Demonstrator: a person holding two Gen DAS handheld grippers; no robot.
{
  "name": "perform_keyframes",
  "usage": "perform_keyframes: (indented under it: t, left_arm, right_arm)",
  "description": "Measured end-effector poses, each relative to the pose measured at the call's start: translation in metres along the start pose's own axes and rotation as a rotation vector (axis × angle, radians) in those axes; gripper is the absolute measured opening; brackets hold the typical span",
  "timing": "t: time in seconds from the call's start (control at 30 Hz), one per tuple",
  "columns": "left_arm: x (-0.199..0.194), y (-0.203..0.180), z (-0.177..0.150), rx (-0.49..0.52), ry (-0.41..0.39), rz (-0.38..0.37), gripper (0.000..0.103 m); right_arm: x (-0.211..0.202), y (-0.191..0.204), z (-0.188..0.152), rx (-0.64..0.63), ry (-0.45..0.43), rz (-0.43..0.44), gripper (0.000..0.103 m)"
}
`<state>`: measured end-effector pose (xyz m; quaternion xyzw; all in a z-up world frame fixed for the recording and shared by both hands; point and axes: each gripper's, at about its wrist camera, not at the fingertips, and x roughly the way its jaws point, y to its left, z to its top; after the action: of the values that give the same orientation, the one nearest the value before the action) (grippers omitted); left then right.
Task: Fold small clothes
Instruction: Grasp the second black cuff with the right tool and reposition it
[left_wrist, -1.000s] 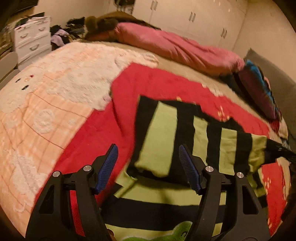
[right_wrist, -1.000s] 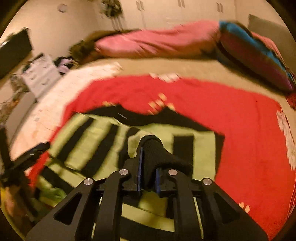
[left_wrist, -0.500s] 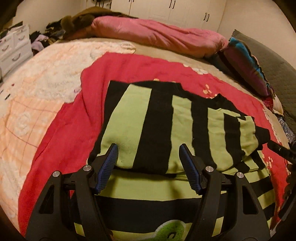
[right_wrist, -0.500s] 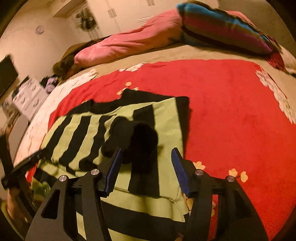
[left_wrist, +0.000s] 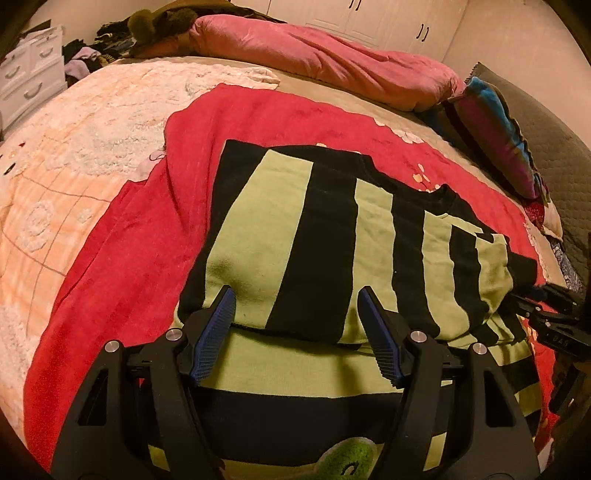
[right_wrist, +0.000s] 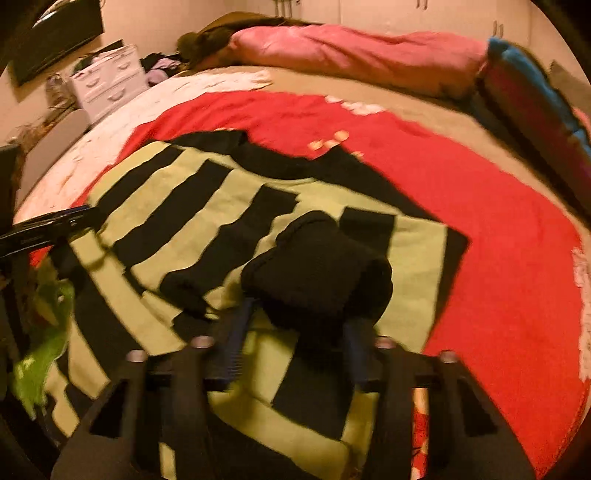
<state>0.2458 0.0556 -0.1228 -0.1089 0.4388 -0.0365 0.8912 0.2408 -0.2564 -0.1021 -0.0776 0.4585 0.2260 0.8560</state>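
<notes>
At the bottom of the left wrist view, the left gripper is hanging with its blue pads wide apart over the folded edge of the green-and-black striped sweater, gripping nothing. In the right wrist view, the right gripper has just been closing; the black sleeve cuff is sitting between its pads, contact blurred. The sweater is lying mid-frame on the red blanket. Farther up, a pink duvet is lying across the bed.
</notes>
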Motion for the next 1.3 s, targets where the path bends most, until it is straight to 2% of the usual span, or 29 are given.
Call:
perform_keyframes:
  t: [0.03,0.07,0.13,0.3,0.37,0.43,0.53,0.6,0.63,0.7,0.77,0.9,1.03,1.1,1.13,1.2,1.3]
  left_arm:
    - [0.000,0.000,0.000,-0.002,0.003,0.000,0.061]
    - [0.001,0.001,0.000,-0.004,0.005,-0.001,0.061]
    - [0.001,0.001,0.000,-0.009,0.007,-0.002,0.061]
    - [0.003,0.002,0.000,-0.012,0.019,0.004,0.061]
    - [0.004,0.003,0.000,-0.013,0.025,0.009,0.061]
    - [0.005,0.004,0.000,-0.017,0.030,0.009,0.061]
    - [0.006,0.004,0.000,-0.016,0.035,0.012,0.061]
    - [0.007,0.004,-0.001,-0.015,0.038,0.013,0.062]
    - [0.007,0.004,-0.001,-0.014,0.038,0.013,0.062]
    - [0.008,0.004,-0.001,-0.012,0.039,0.015,0.062]
    - [0.008,0.004,-0.001,-0.014,0.038,0.014,0.062]
    - [0.006,0.005,0.000,-0.027,0.031,0.003,0.063]
    - [0.002,0.005,0.001,-0.030,0.012,-0.009,0.065]
    - [0.001,0.003,0.001,-0.022,0.009,-0.005,0.065]
    - [0.001,0.003,0.001,-0.018,0.011,-0.003,0.065]
    - [0.002,0.002,0.001,-0.012,0.012,0.002,0.065]
    - [0.002,0.001,0.002,-0.004,0.014,0.007,0.065]
  right_arm:
    - [-0.002,-0.005,-0.001,0.028,0.001,0.051,0.008]
    - [-0.006,-0.012,-0.002,0.072,-0.001,0.126,0.006]
    - [-0.014,-0.023,-0.005,0.139,-0.005,0.212,0.006]
    - [-0.032,-0.043,-0.011,0.181,-0.024,0.312,0.006]
    - [-0.035,-0.046,-0.014,0.173,-0.035,0.312,0.006]
    - [-0.026,-0.042,-0.019,0.144,0.007,0.283,0.006]
    - [-0.006,-0.028,-0.032,0.060,0.089,0.204,0.007]
    - [-0.003,-0.020,-0.038,0.019,0.089,0.167,0.008]
    - [-0.004,-0.019,-0.038,0.030,0.083,0.165,0.009]
    - [-0.012,-0.018,-0.036,0.060,0.074,0.196,0.026]
    - [-0.020,-0.018,-0.036,0.085,0.051,0.220,0.070]
    - [-0.035,-0.016,-0.027,0.133,-0.038,0.281,0.074]
    - [-0.025,-0.028,-0.018,0.264,-0.065,0.305,0.076]
    - [-0.016,-0.033,-0.016,0.327,-0.056,0.299,0.058]
    - [-0.014,-0.035,-0.015,0.341,-0.050,0.285,0.033]
    - [-0.020,-0.032,-0.012,0.322,-0.075,0.268,0.011]
    - [-0.039,-0.024,-0.004,0.254,-0.136,0.216,0.009]
